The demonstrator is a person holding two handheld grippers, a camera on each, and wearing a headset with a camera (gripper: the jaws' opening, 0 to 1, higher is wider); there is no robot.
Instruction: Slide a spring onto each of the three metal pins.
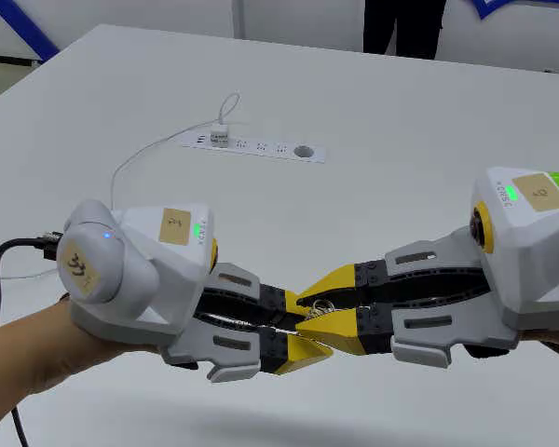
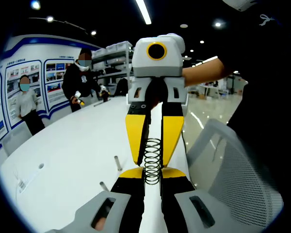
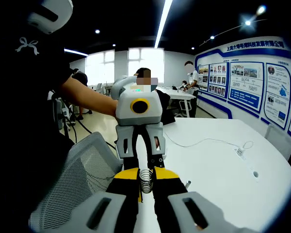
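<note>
The spring [image 2: 153, 155] is light thin wire, apt to flick free, so pinch it across the coils near one end. The left gripper [image 2: 153, 175] nips its near end above the smooth white worktop [image 1: 373, 93]. The right gripper [image 3: 145, 180] has its jaws flanking the coil; whether they clamp it I cannot tell. Pins [image 2: 117, 163] sit on the worktop in a bright, poster-lined hall

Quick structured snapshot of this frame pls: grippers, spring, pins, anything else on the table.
left: left gripper shut on the near end of a coiled metal spring
right: right gripper faces the left one tip to tip, yellow jaws also clamped on that spring
spring: held in the air over the white table, on no pin
pins: two short metal pins on the table, both bare, apart from the grippers
other: white power strip with a white cable plugged in
progress: no spring on a visible pin yet
</note>
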